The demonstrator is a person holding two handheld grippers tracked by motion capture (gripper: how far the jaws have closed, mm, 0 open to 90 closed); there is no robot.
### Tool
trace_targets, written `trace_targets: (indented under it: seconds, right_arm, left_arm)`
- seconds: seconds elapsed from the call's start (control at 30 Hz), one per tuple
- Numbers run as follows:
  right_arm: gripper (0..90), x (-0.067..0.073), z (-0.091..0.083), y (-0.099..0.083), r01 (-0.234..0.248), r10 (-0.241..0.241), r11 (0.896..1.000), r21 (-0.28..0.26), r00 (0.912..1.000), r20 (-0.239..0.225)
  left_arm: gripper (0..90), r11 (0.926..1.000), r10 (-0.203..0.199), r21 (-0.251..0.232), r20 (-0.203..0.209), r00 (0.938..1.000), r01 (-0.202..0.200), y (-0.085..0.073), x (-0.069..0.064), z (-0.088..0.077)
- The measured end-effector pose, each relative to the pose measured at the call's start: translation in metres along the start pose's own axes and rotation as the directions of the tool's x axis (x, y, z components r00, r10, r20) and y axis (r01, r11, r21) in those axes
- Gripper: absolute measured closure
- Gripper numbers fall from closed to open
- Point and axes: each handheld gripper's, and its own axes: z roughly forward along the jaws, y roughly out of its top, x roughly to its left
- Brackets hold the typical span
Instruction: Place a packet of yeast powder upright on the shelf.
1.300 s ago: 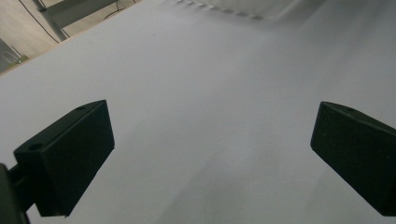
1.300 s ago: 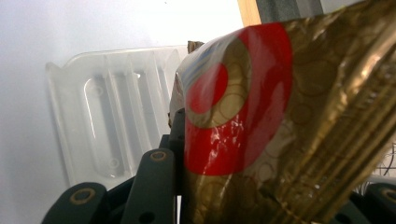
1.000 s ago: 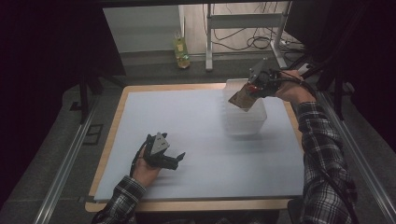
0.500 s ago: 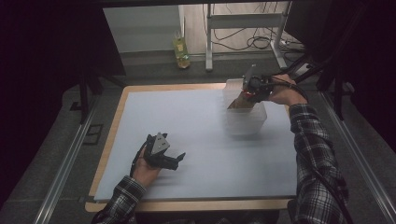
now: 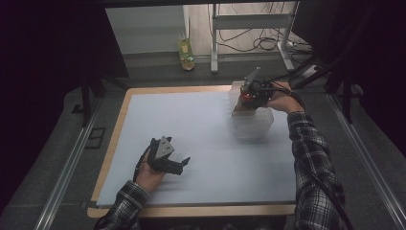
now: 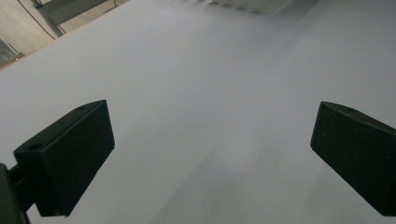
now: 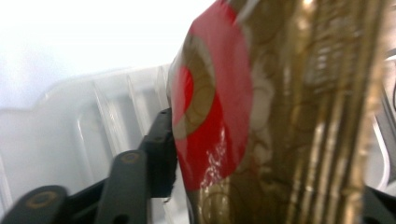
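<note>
Two risks: the gold-and-red packet (image 7: pixel 280 116), clamped in the right hand-held gripper (image 5: pixel 249 96) above the clear plastic bin (image 5: pixel 253 125), could catch its rim or slip, it seems. The left hand-held gripper (image 5: pixel 168 160) rests spread apart on the desk (image 5: pixel 201 143). The right hand has moved inward since before.

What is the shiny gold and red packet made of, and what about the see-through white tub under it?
The shiny gold and red packet looks like thin metallic foil or foil-coated plastic: it glints in streaks and is creased. The see-through white tub looks like thin moulded plastic, milky and slightly glossy, with ribs pressed into its walls. The right gripper is clamped on the packet over the tub.
</note>
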Motion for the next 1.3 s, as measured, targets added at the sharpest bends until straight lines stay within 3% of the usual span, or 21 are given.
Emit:
trace_targets:
  seconds: [0.2, 0.3, 0.47, 0.53, 0.77, 0.8, 0.93, 1.1, 1.3]
  right_arm:
    - [38.1, 0.001, -0.002, 0.000, -0.010, 0.010, 1.000, -0.016, 0.9999, 0.007]
    - [31.4, 0.001, -0.006, 0.000, -0.048, 0.049, 0.998, -0.051, 0.9988, 0.009]
    - [25.3, 0.002, -0.008, 0.000, -0.079, 0.080, 0.995, -0.066, 0.9967, 0.013]
    - [22.0, 0.002, -0.010, 0.000, -0.113, 0.113, 0.988, -0.103, 0.9935, -0.001]
    - [17.1, 0.003, -0.016, 0.000, -0.132, 0.134, 0.980, -0.151, 0.9910, 0.000]
    - [13.0, 0.004, -0.016, 0.001, -0.134, 0.135, 0.977, -0.167, 0.9908, -0.003]
    - [9.7, 0.005, -0.017, 0.001, -0.140, 0.142, 0.974, -0.175, 0.9898, -0.002]
    - [5.9, 0.006, -0.019, 0.004, -0.168, 0.167, 0.964, -0.204, 0.9857, -0.021]
    - [2.5, 0.010, -0.023, 0.010, -0.197, 0.200, 0.953, -0.230, 0.9798, -0.010]
  left_arm:
    - [0.0, 1.0000, 0.005, 0.003, 0.003, 1.0000, -0.005, 0.000, -0.001, 0.001]
    - [0.0, 1.0000, 0.003, 0.005, 0.003, 1.0000, -0.003, 0.000, -0.002, 0.001]
    - [0.0, 1.0000, 0.004, 0.005, 0.003, 1.0000, -0.004, 0.000, -0.002, 0.001]
    - [0.0, 1.0000, 0.005, 0.006, 0.005, 1.0000, -0.005, 0.000, -0.002, 0.001]
    - [0.0, 0.9999, 0.006, 0.009, 0.006, 1.0000, -0.007, 0.000, -0.002, 0.002]
    - [0.0, 0.9999, 0.007, 0.008, 0.006, 1.0000, -0.007, 0.000, -0.002, 0.002]
    - [0.0, 1.0000, 0.006, 0.007, 0.007, 1.0000, -0.006, 0.000, -0.002, 0.001]
    - [0.0, 1.0000, 0.006, 0.003, 0.007, 1.0000, -0.006, 0.000, -0.002, 0.001]
    - [0.0, 0.9999, 0.009, 0.005, 0.007, 0.9999, -0.009, 0.000, -0.002, 0.001]
